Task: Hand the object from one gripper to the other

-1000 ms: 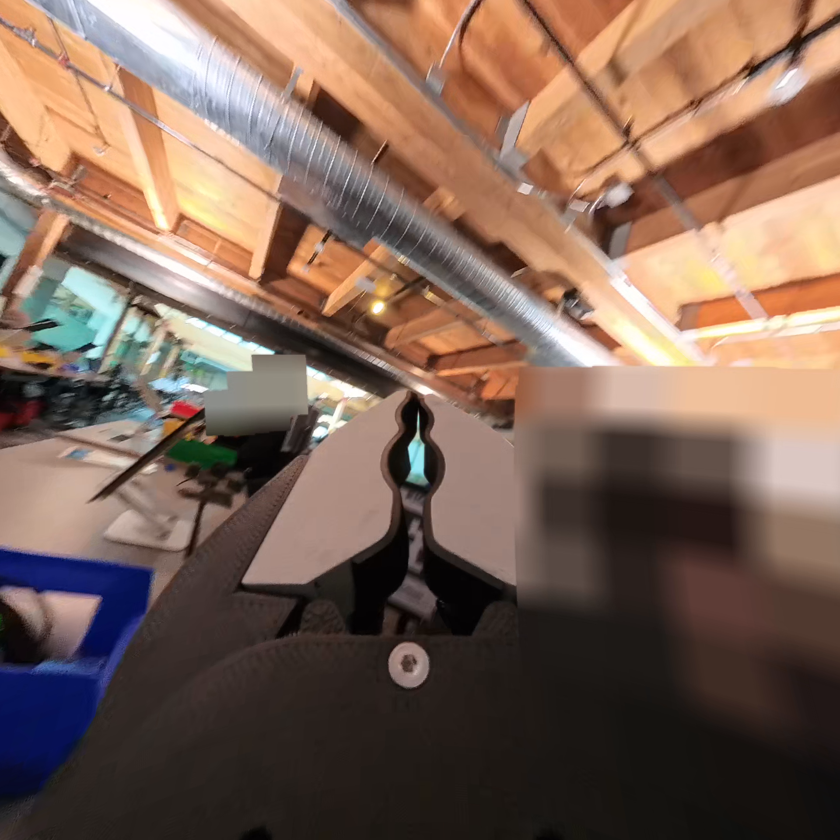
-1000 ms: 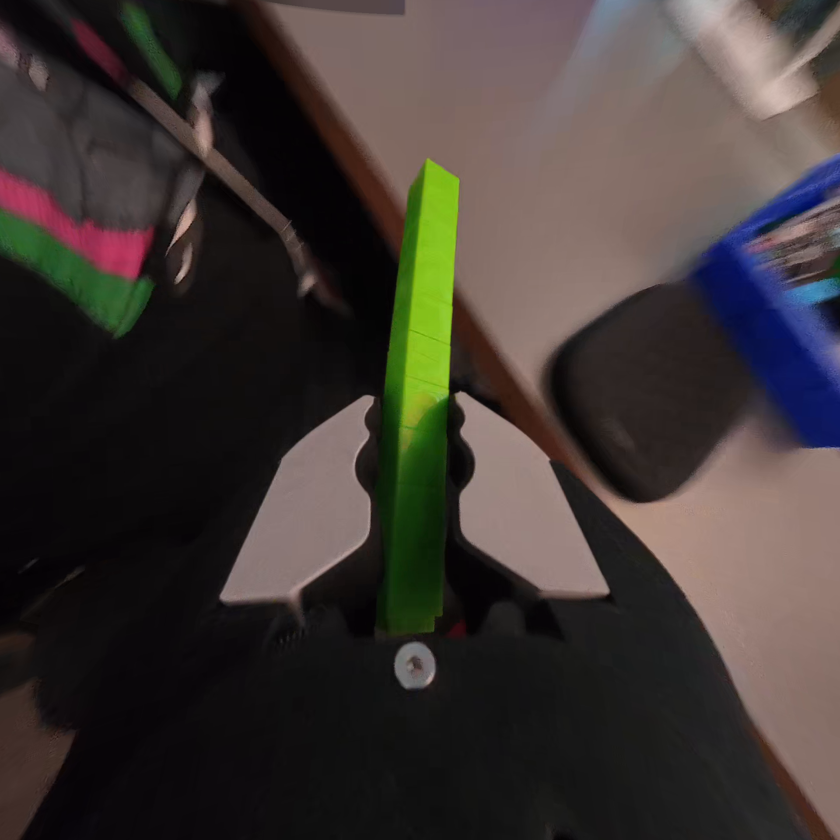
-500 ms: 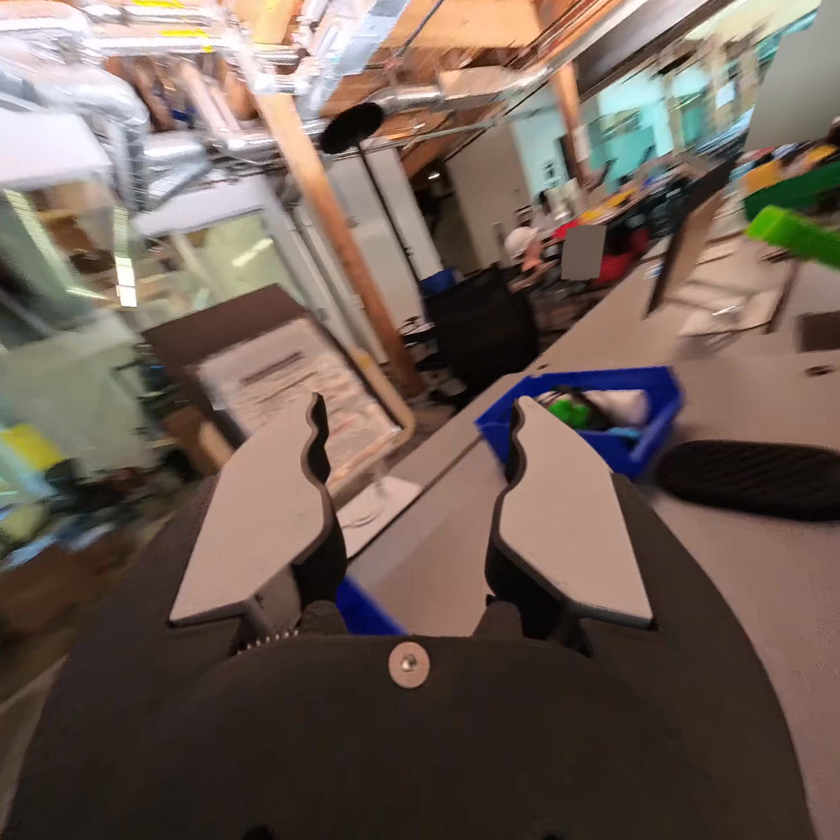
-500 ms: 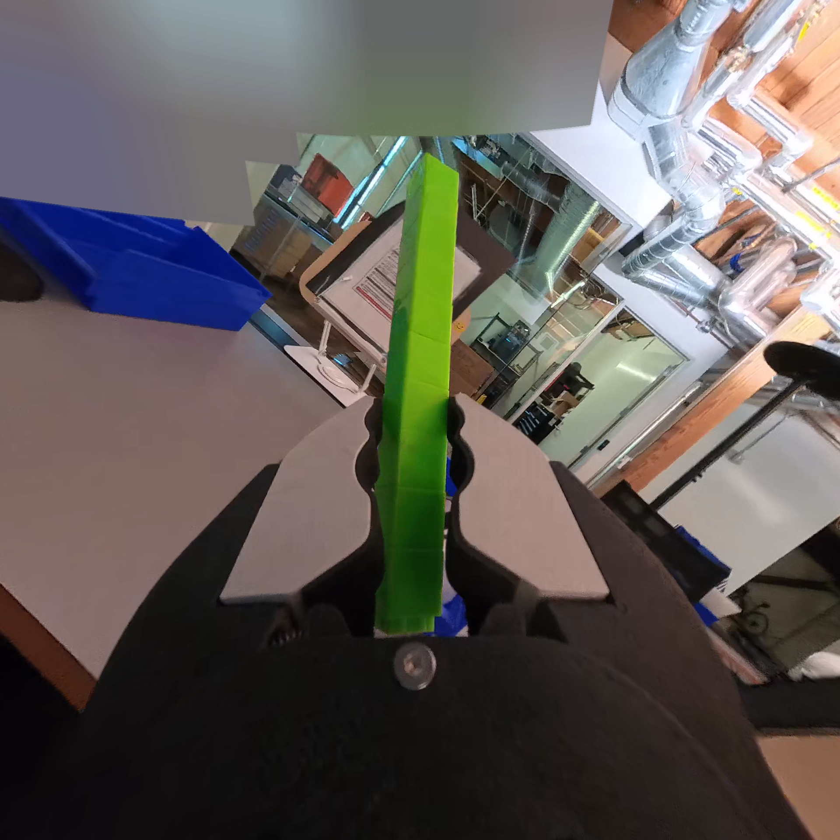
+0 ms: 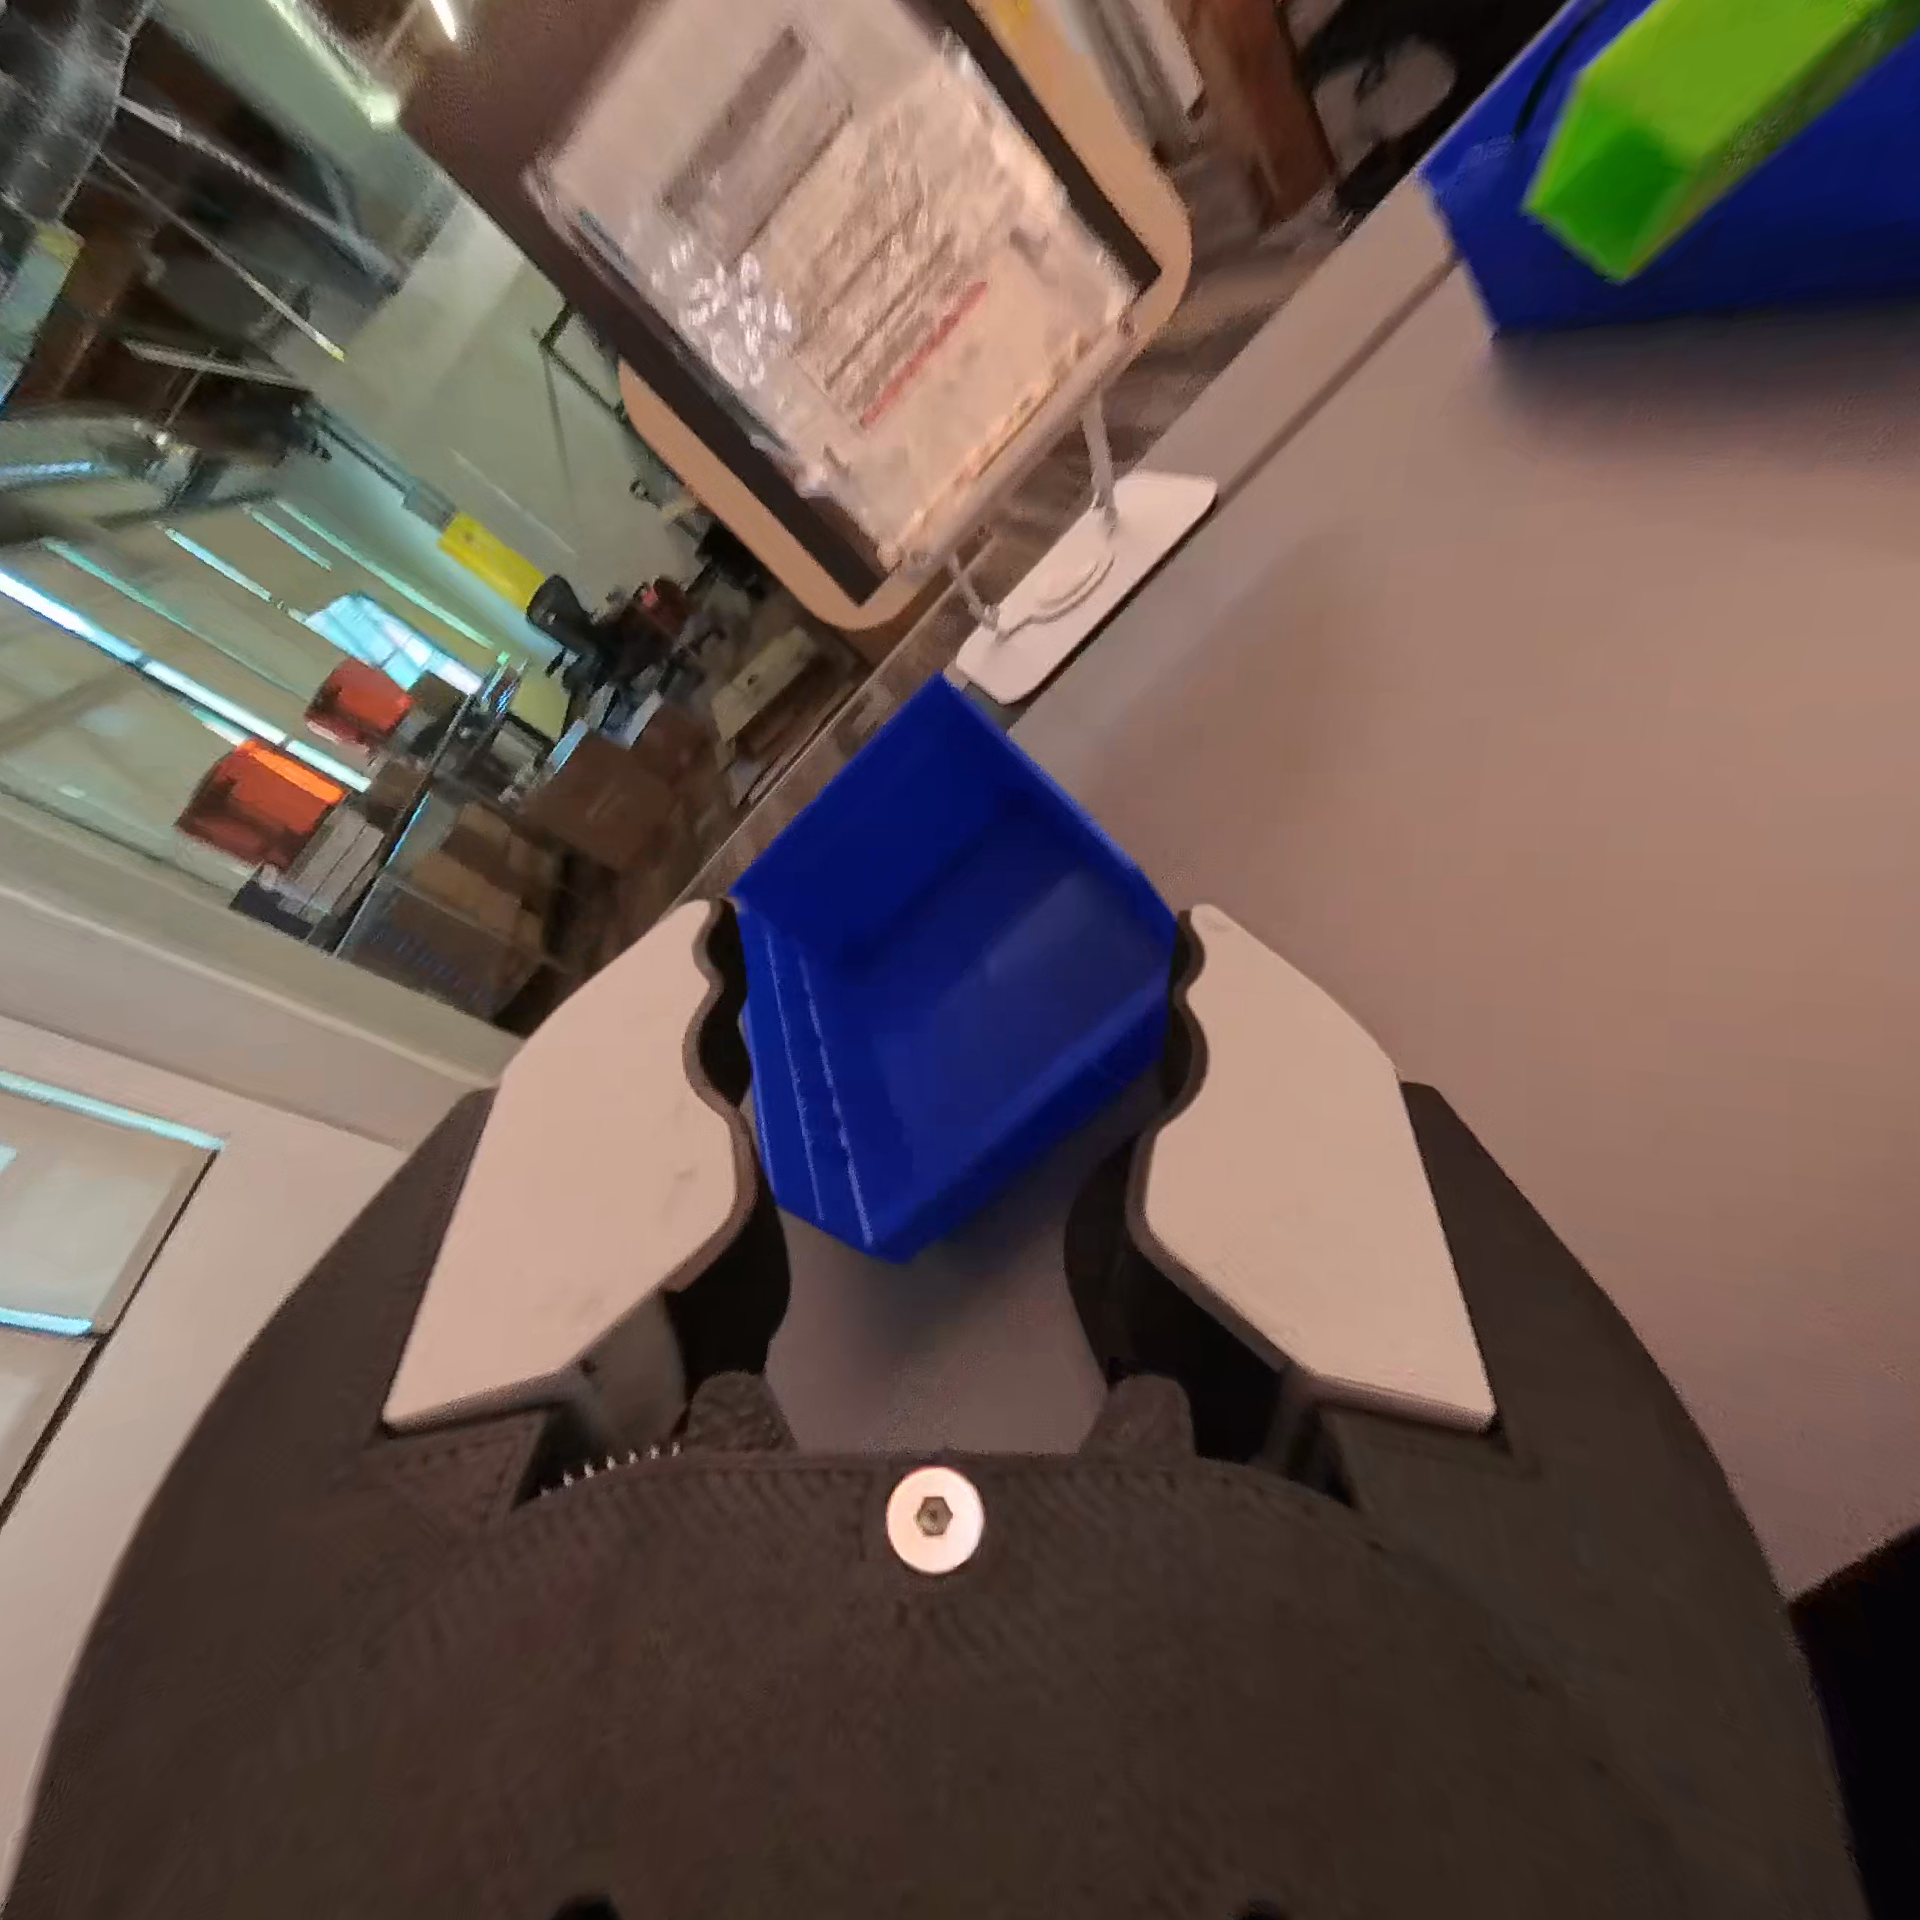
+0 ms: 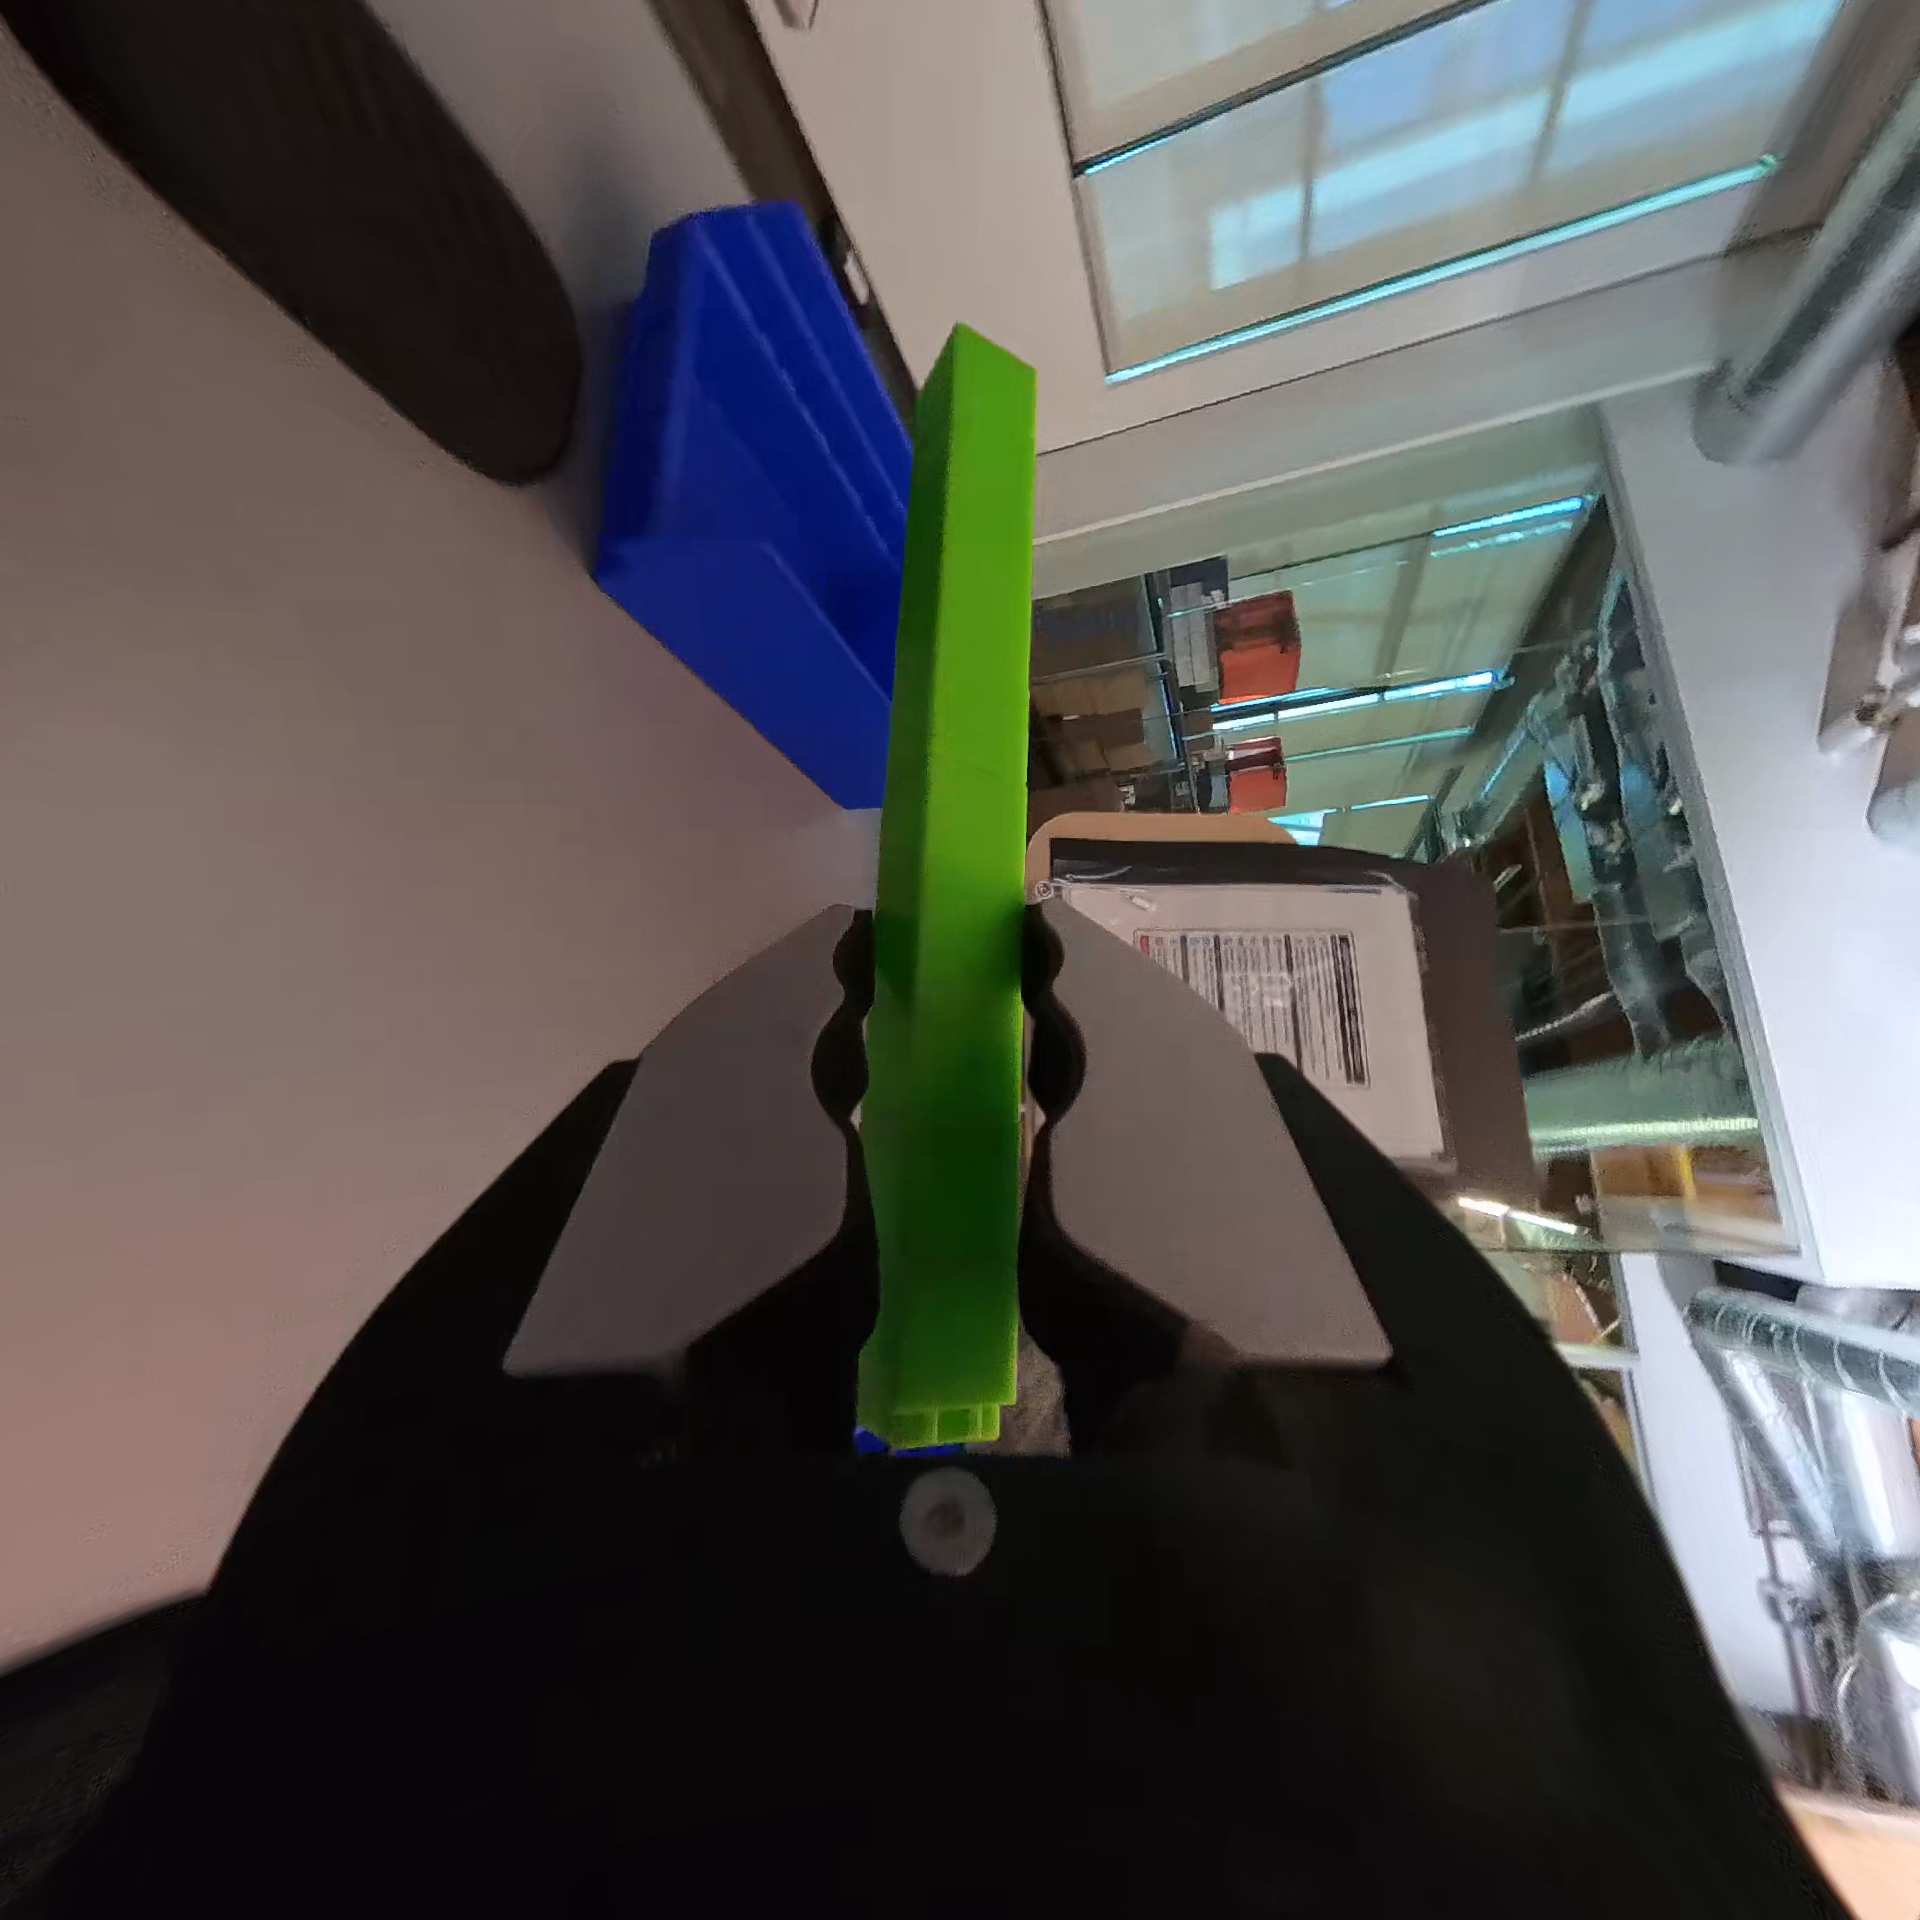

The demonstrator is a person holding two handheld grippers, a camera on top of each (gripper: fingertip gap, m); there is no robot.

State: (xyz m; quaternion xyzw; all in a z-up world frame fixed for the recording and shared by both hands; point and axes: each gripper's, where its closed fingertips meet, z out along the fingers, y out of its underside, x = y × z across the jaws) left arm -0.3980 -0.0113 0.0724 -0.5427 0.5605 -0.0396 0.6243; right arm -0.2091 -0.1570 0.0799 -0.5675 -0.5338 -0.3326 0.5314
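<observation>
A long bright green bar [image 6: 951, 831] made of stacked bricks sticks out forward between the fingers of my right gripper [image 6: 948, 920], which is shut on its lower half. The bar's far end also shows in the left wrist view [image 5: 1704, 125] at the top right, in front of a blue bin. My left gripper [image 5: 951, 925] is open and empty, held above the grey table [image 5: 1507, 831], with a small empty blue bin [image 5: 956, 1049] seen between its fingers. The green bar is well apart from the left gripper.
A second blue bin [image 5: 1766, 239] stands at the far right of the table; a blue bin also shows in the right wrist view [image 6: 748, 499]. A framed sheet on a white stand [image 5: 862, 281] sits at the table's edge. A black oblong pad [image 6: 343, 208] lies on the table. About 25 cm separates my left fingertips from my right.
The left gripper has opened from shut and swung down from the ceiling toward the table and the small blue bin. The right gripper has turned, still holding the green bar.
</observation>
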